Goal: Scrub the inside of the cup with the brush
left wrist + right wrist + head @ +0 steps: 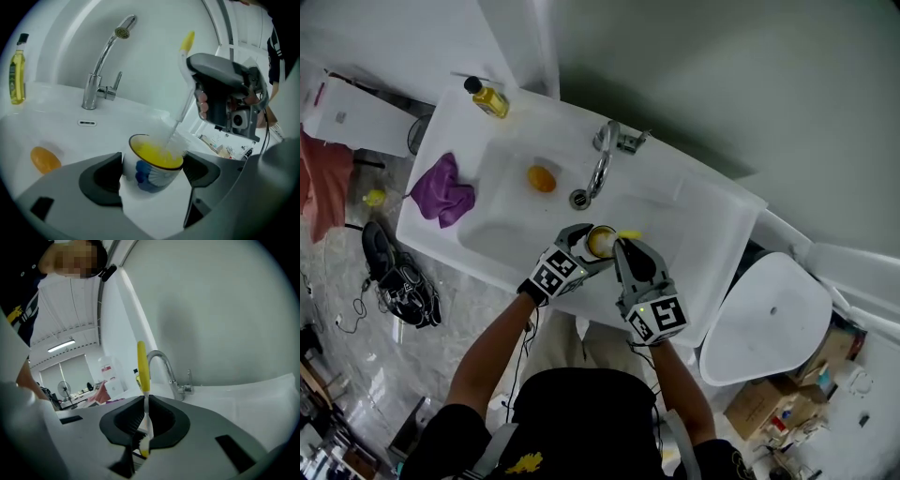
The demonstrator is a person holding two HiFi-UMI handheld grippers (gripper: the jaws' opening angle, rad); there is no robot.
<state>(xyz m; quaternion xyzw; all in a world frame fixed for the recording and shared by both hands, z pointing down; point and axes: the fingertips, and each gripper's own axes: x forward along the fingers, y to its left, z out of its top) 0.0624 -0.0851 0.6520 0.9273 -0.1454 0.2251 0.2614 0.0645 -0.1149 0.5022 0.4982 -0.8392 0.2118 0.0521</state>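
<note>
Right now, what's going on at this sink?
A person stands at a white sink with a gripper in each hand. The left gripper is closed on a cup with a yellow inside, held over the basin. The right gripper clamps a brush, whose bristles are down inside the cup. A small orange thing lies in the basin, and a purple cloth and a yellow bottle sit on the rim.

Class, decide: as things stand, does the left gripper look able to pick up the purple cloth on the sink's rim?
Probably not: the left gripper is shut on the cup, with the brush inside it, so its jaws are taken. The purple cloth itself lies uncovered.
</note>
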